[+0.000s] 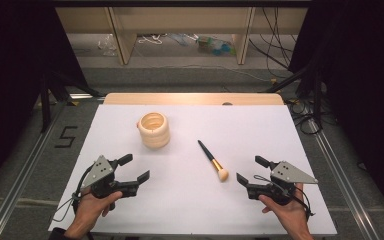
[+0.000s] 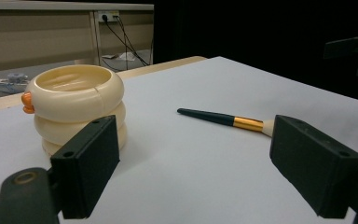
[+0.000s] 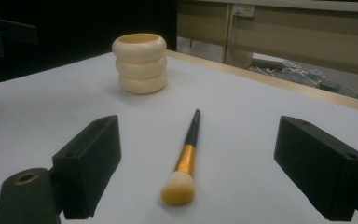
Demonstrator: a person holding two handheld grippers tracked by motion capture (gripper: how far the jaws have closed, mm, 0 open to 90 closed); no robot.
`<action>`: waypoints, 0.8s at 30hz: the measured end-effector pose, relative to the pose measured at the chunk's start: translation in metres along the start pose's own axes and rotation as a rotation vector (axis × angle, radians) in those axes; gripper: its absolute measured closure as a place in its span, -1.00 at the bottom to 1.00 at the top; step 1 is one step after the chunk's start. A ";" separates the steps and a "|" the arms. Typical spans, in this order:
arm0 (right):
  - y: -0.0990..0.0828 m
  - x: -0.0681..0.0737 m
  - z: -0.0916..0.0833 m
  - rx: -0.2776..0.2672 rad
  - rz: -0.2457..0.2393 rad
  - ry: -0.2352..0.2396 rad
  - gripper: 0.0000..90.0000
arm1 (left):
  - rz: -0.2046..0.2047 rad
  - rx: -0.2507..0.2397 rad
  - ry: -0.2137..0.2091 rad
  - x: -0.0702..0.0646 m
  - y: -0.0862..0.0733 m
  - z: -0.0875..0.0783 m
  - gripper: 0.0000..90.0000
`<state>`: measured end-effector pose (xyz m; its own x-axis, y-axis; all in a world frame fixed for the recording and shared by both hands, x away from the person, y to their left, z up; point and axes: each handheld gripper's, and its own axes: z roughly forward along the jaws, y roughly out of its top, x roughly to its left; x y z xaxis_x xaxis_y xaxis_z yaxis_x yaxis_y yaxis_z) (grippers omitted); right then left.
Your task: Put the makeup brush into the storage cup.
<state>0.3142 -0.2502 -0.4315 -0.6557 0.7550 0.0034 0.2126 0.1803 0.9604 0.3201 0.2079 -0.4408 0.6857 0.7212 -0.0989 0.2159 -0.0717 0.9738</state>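
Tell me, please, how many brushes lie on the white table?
1. The brush lies flat right of the table's middle, bristles toward the person, in front of the right gripper.

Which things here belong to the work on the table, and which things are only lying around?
For the work:
- makeup brush, lying flat on the white table, nearest the right tool
- cream ringed holder, upright, ahead of the left tool
Both tools are open and hold nothing.

Lying around:
- clutter on the floor beyond the table
- cables

Bare white table between both grippers, brush and ringed cup (upright) the sole obstacles.
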 end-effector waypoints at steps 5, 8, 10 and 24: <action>0.000 0.001 -0.001 0.030 0.016 0.023 -0.65 | 0.003 0.004 0.001 0.000 0.000 0.001 -0.65; 0.000 0.000 0.000 0.030 0.020 0.023 -0.65 | 0.006 0.007 0.000 0.000 0.000 0.001 -0.65; 0.001 -0.001 0.004 0.017 0.011 0.017 -0.65 | 0.000 0.013 0.002 0.000 -0.001 0.002 -0.65; 0.019 0.000 0.031 0.080 -0.065 0.042 -0.64 | 0.007 0.021 -0.001 -0.001 -0.002 0.003 -0.65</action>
<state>0.3408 -0.2271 -0.4225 -0.6991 0.7136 -0.0450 0.2250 0.2792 0.9335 0.3214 0.2051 -0.4429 0.6882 0.7196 -0.0923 0.2257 -0.0914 0.9699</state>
